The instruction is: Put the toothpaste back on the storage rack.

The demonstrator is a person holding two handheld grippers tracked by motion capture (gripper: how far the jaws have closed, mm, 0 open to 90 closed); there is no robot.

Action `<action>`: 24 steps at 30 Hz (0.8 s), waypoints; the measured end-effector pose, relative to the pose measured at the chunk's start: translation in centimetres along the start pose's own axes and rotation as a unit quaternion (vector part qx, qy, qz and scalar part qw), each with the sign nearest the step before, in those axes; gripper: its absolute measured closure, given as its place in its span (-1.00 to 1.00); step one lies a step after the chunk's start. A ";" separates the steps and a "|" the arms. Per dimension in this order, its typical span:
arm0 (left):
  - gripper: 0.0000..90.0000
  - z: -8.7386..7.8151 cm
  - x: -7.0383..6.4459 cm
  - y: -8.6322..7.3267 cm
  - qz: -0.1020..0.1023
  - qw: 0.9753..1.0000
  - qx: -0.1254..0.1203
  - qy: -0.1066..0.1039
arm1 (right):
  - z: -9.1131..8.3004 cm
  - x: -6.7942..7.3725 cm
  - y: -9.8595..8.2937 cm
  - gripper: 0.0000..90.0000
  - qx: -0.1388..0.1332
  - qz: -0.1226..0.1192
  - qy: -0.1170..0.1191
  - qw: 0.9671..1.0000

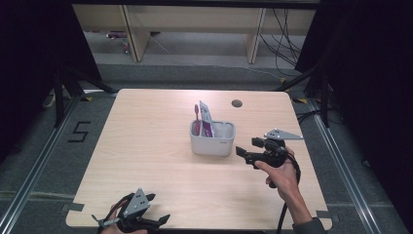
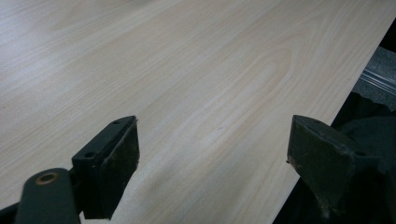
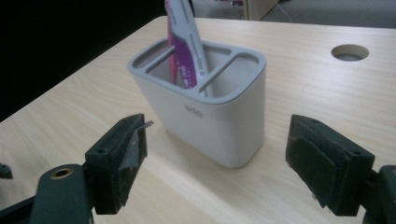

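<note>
We've got the grey plastic compartmented holder (image 3: 205, 100) mid-bench, dead ahead at twelve o'clock of our right gripper (image 3: 215, 154), fingers released wide and nearer by far. Our left gripper (image 1: 146, 214) idles spread at six o'clock, bench edge.

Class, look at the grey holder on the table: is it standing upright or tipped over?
Upright. The grey holder rests on its base on the table, rim facing up, with a toothpaste tube standing inside.

wooden table (image 1: 146, 146), round cable hole (image 1: 237, 103), shelving (image 1: 195, 29)
</note>
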State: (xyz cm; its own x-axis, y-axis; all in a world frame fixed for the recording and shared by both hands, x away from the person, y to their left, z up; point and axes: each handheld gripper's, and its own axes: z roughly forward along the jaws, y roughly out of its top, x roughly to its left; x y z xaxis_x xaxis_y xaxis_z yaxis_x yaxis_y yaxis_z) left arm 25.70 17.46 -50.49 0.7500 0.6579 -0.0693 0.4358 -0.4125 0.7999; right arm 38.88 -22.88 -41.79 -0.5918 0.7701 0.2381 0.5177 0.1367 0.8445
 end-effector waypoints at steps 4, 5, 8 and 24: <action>-0.64 -0.1 0.2 0.0 0.010 1.000 0.008 0.000 | -0.3 0.1 -0.6 -0.54 0.005 0.011 0.003 1.000; -0.64 -0.1 0.1 0.0 0.010 1.000 0.006 0.001 | -0.3 0.0 -0.7 -0.55 0.003 -0.001 -0.002 1.000; -0.64 0.0 0.0 0.0 0.002 1.000 0.000 0.001 | -0.6 -0.1 -1.0 -0.55 0.008 0.006 0.002 1.000; -0.64 -0.2 0.2 0.0 0.011 1.000 0.017 0.007 | -1.5 0.1 -4.4 -0.55 0.018 0.021 0.001 1.000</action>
State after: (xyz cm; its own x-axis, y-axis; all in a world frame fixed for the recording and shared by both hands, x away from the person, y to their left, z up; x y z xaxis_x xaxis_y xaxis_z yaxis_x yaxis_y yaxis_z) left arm 25.76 17.68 -50.40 0.7529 0.6567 -0.0440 0.4361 -0.4476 0.7807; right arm 35.62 -24.34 -44.73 -0.5697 0.7747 0.2742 0.5648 0.1268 0.8154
